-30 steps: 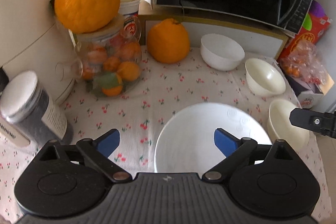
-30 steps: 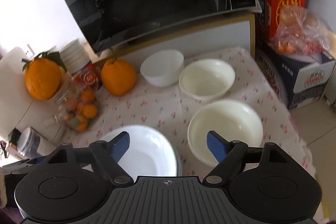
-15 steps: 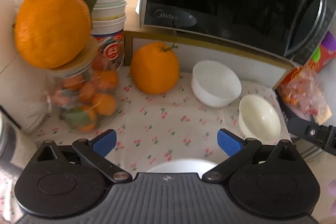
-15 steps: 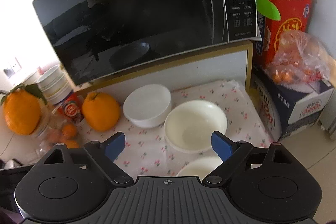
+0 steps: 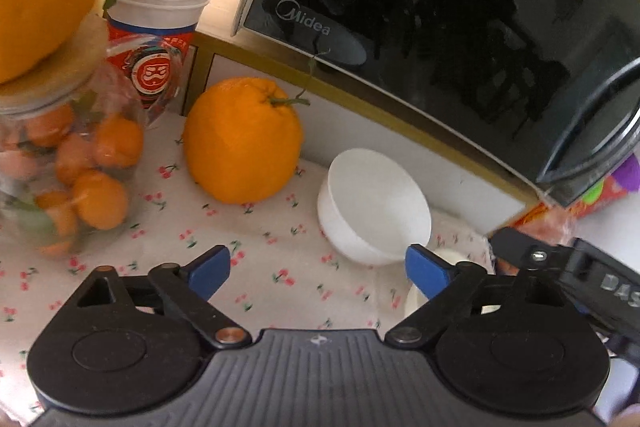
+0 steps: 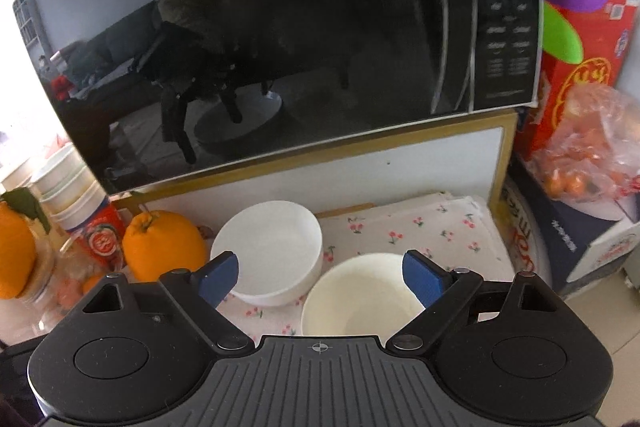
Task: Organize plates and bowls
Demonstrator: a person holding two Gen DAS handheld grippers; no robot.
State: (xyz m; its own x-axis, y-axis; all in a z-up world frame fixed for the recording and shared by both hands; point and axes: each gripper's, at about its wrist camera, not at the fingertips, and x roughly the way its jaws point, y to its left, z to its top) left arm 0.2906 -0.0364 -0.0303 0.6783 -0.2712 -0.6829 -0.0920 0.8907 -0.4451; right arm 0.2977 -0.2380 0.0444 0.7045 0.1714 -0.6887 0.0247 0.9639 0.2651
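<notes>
A white bowl [image 5: 374,205] stands on the cherry-print cloth [image 5: 260,247] near the microwave shelf; it also shows in the right wrist view [image 6: 272,251]. A cream bowl [image 6: 360,297] sits just in front of it, and only a sliver of it [image 5: 452,259] shows in the left wrist view. My left gripper [image 5: 318,273] is open and empty, above the cloth, with the white bowl ahead and to the right. My right gripper [image 6: 320,275] is open and empty, with the cream bowl's rim between the fingers. The right gripper's body [image 5: 568,267] shows at the left view's right edge.
A black microwave [image 6: 280,47] on a shelf overhangs the bowls. A large orange [image 5: 242,141], a jar of small oranges [image 5: 68,171] topped by another orange, and stacked cups [image 5: 164,7] stand at the left. A red box [image 6: 580,67] and a bagged fruit carton [image 6: 592,163] are at the right.
Both grippers have moved forward toward the microwave. The plate and the nearest cream bowl have dropped out of view below. Both stay open.
</notes>
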